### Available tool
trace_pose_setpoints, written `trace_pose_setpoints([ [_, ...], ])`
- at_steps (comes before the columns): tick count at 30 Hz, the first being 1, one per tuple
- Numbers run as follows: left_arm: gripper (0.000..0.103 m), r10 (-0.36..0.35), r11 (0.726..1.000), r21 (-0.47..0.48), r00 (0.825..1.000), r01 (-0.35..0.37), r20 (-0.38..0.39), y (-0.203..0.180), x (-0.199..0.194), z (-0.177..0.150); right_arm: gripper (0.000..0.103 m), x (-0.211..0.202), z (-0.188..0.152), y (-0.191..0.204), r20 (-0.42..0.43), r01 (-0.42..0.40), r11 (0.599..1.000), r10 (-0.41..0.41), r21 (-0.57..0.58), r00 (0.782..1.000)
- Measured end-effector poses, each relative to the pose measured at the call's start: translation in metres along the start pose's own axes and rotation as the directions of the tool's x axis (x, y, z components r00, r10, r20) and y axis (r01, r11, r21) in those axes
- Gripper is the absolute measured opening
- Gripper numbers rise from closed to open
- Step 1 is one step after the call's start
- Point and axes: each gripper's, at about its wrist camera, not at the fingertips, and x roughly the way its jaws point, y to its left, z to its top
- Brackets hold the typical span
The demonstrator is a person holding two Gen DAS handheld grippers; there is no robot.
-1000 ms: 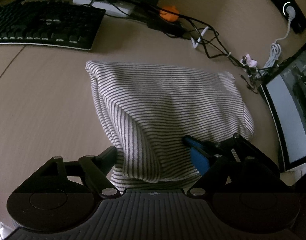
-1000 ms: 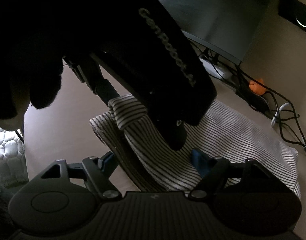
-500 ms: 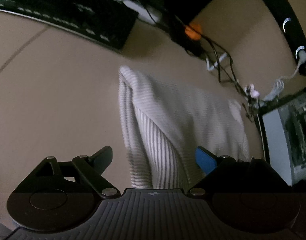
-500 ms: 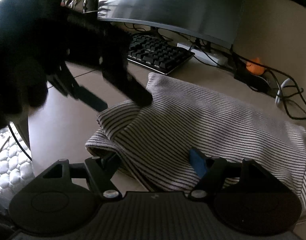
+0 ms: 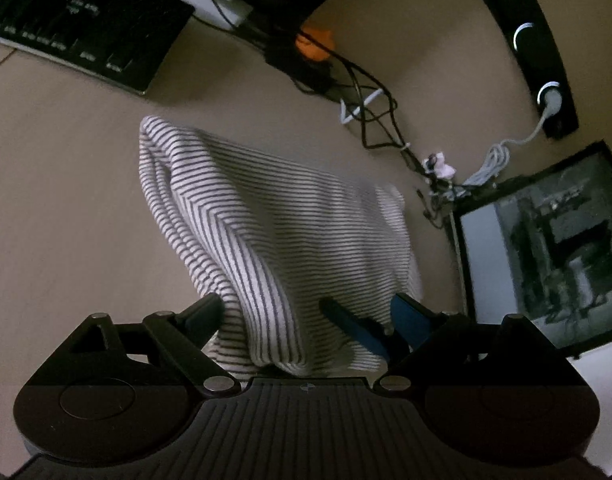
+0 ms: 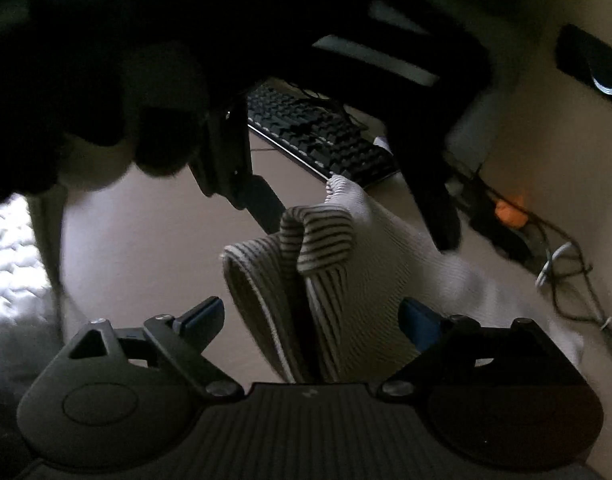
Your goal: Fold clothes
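Striped garment lies on desk near keyboard, folded into compact bundle, near edge loose. L gripper spread wide; R gripper jaws opening, cloth between, unpinched. Final tidy remains, prob.

no text, label, brand or number can be read in either view. the black computer keyboard at the far edge of the beige desk has pale marks on its keys, but they are too blurred to make out. the dark framed screen on the right shows only a grey, smeared picture with no legible writing. the small round emblem on the ribbed black gripper body is too tiny to tell.
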Motion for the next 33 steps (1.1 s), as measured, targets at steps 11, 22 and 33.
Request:
trace_pose_setpoints([
  [11,0.096,0.118,0.991,-0.068,0.992,-0.115,0.042,0.036,-0.003,0.009,0.052,0.011,0.001,-0.028,-0.058,-0.056,0.981,0.068,0.186,0.996],
  [22,0.089,0.029,1.0,-0.002,1.0,-0.029,0.008,0.003,0.031,0.019,0.074,-0.006,-0.002,-0.02,-0.013,0.009,0.991,-0.007,0.133,1.0],
  [33,0.09,-0.033,0.991,0.126,0.988,0.052,-0.149,-0.021,0.044,0.028,0.06,0.037,0.002,-0.002,-0.081,0.264,0.96,-0.257,0.094,0.963],
])
